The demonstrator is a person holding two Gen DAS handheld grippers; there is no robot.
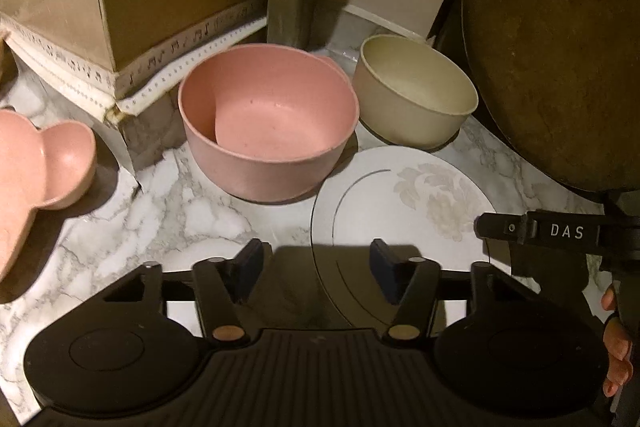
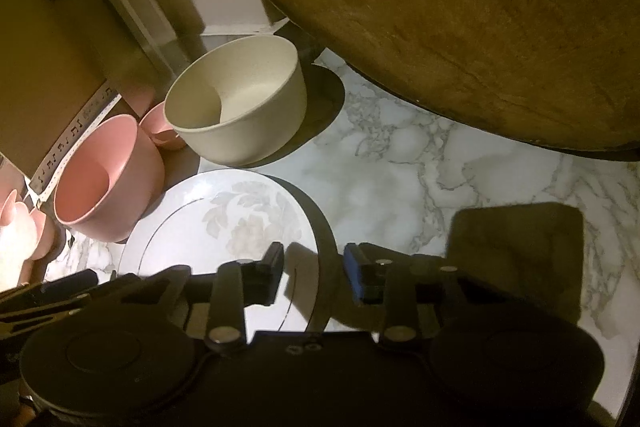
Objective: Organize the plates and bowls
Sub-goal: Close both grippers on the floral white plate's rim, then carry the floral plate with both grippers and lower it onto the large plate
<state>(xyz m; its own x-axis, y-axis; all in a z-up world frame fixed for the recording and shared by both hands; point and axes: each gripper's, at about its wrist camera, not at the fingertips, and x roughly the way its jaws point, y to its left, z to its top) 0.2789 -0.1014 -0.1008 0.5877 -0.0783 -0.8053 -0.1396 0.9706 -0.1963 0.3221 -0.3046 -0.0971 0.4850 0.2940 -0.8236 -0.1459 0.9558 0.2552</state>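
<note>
A white plate with a pale floral print (image 1: pixel 404 203) (image 2: pixel 224 223) lies flat on the marble counter. A pink bowl (image 1: pixel 268 119) (image 2: pixel 104 179) stands upright behind it, a cream bowl (image 1: pixel 416 91) (image 2: pixel 240 103) to its right. A pink mouse-shaped dish (image 1: pixel 36 171) lies at the left. My left gripper (image 1: pixel 316 271) is open and empty above the plate's near left edge. My right gripper (image 2: pixel 316 271) is open and empty, its jaws either side of the plate's right rim; one of its fingers (image 1: pixel 536 229) shows in the left wrist view.
A large round wooden board (image 1: pixel 560 47) (image 2: pixel 460 15) leans at the right, overhanging the counter. A cardboard box with lace trim (image 1: pixel 132 7) stands at the back left. A smaller pink bowl (image 2: pixel 160 131) sits behind the pink bowl. Bare marble (image 2: pixel 420 179) lies right of the plate.
</note>
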